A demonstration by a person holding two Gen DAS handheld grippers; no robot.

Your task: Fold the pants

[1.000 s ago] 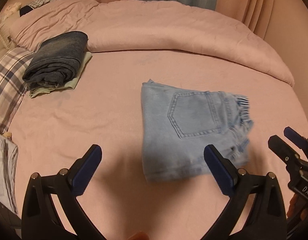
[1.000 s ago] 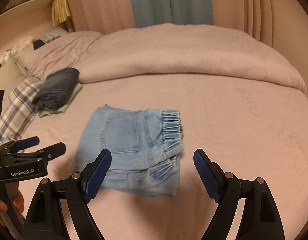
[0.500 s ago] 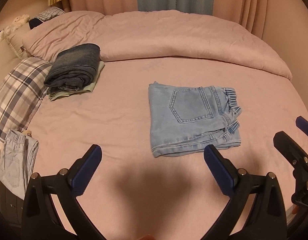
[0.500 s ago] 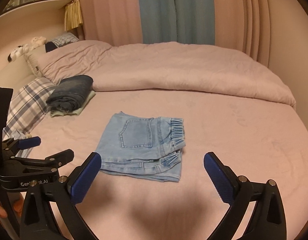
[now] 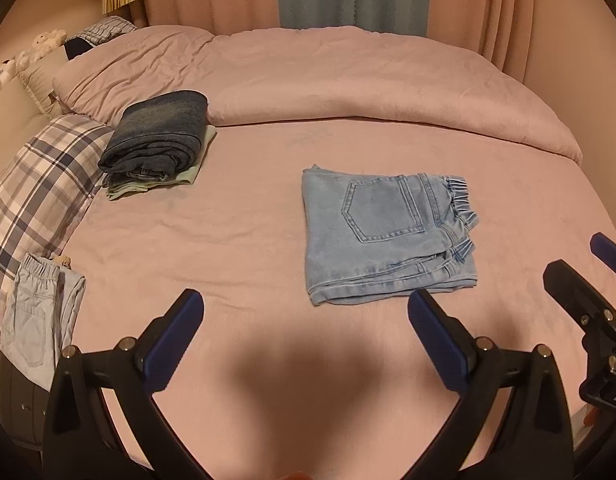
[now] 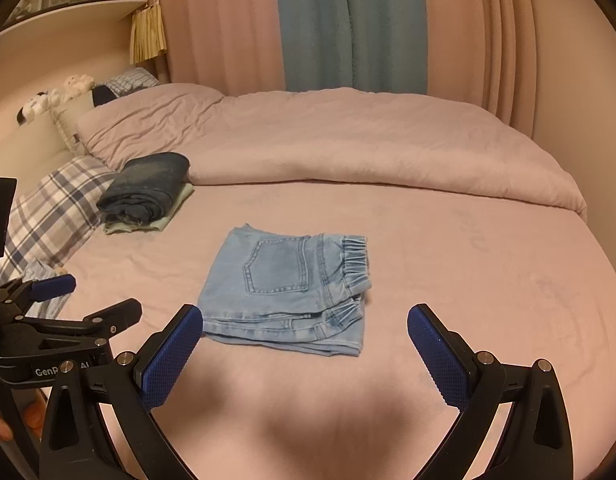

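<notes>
Your light blue pants (image 5: 384, 236) lie folded on the bed (image 5: 228, 240). Your left claw (image 5: 306, 332) and right claw (image 6: 306, 344) hang wide apart, holding nothing. The folding looks done; next, maybe stack them.

1. A big bed (image 6: 448, 280) with a pink sheet lies in front of the fingers.
2. A puffy pink blanket (image 6: 348, 140) is bunched up at the far side.
3. Pink curtains (image 6: 220, 24) and a blue curtain (image 6: 348, 24) hang behind it.
4. A checked pillow (image 5: 36, 184) sits far left.
</notes>
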